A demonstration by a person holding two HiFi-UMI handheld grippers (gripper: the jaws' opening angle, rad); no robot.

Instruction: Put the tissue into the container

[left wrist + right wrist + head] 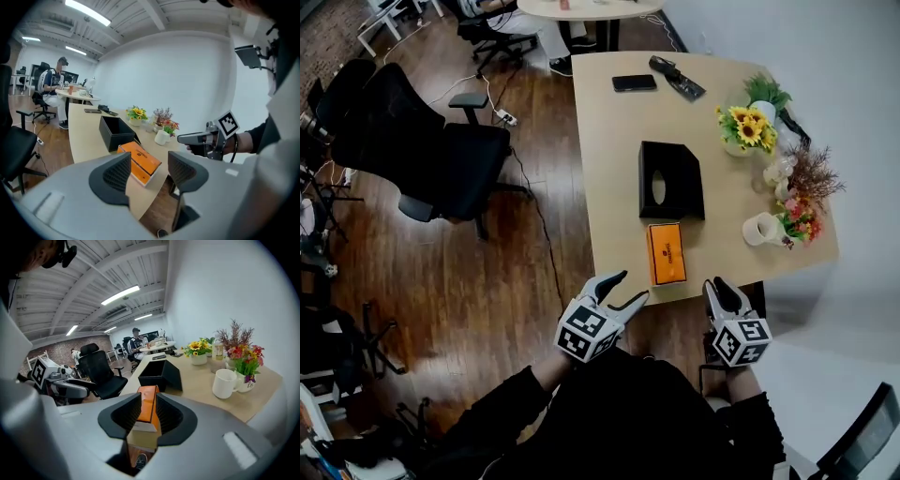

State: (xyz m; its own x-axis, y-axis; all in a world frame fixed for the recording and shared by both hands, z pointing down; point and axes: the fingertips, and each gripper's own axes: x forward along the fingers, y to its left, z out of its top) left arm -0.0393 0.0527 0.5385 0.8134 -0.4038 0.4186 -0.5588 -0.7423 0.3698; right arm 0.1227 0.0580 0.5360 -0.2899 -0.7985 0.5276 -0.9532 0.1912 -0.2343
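An orange tissue pack lies flat at the near edge of the wooden table. Just beyond it stands the black container, with an oval hole in its top. My left gripper hovers open off the table's edge, near the pack's near-left corner, holding nothing. In the left gripper view the pack shows through the wide gap between the jaws. My right gripper stands to the right of the pack, below the table edge. Its jaws are narrowly apart, and the pack shows beyond the gap, untouched.
A white mug, flower vases and dried flowers line the table's right side. A phone lies at the far end. Black office chairs stand on the wooden floor to the left. A person sits at a far table.
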